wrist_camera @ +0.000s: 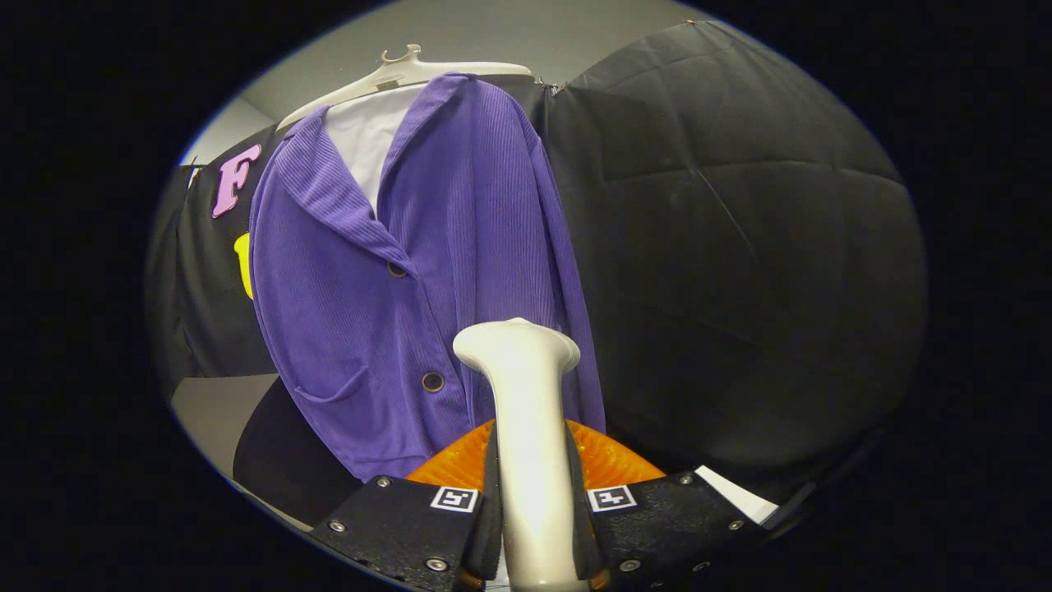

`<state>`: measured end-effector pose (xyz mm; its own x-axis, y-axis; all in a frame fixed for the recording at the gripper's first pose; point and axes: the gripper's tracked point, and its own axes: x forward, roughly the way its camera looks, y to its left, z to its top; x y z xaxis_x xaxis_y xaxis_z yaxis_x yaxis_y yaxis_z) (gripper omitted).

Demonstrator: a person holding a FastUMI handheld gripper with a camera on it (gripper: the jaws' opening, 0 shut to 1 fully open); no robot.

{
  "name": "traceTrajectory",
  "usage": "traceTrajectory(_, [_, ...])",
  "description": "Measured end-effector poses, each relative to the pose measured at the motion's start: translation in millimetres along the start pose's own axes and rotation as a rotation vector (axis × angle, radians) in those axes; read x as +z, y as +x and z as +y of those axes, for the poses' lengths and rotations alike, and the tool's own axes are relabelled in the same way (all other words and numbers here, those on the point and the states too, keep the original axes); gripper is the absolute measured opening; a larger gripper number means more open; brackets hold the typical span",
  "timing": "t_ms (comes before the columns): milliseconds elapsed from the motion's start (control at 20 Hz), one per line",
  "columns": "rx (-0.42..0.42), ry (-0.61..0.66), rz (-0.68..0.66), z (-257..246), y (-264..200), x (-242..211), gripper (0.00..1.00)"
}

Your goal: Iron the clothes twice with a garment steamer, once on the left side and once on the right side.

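Observation:
A purple ribbed jacket [427, 271] with dark buttons hangs on a pale hanger [411, 72] over a white shirt [366, 136]. My gripper [534, 501] is shut on the cream handle of the garment steamer [526, 411], both fingers pressing its sides. The steamer's head [518, 345] points up and forward, right at the lower part of the jacket's right front panel, below the buttons. Whether the head touches the cloth I cannot tell.
An orange ribbed object [608, 460] lies low behind the steamer handle. Black cloth [740, 271] walls the booth to the right and left of the jacket. A pale floor patch [214, 411] shows at lower left.

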<state>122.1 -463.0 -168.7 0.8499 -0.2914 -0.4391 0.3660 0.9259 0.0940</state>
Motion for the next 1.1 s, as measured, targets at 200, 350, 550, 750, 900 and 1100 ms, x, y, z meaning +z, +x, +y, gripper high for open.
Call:
traceTrajectory(200, [0.02,0.015,0.031,-8,-4,-30,0.34])
traceTrajectory(350, [0.036,0.026,0.053,-9,-4,-48,0.34])
traceTrajectory(550, [0.045,-0.006,0.136,-9,-2,-91,0.34])
traceTrajectory(750, [0.066,-0.058,0.208,-5,-4,-122,0.34])
traceTrajectory(900, [0.106,-0.057,0.227,3,-16,-132,0.34])
traceTrajectory(1100, [0.157,-0.071,0.243,14,-52,-152,0.34])
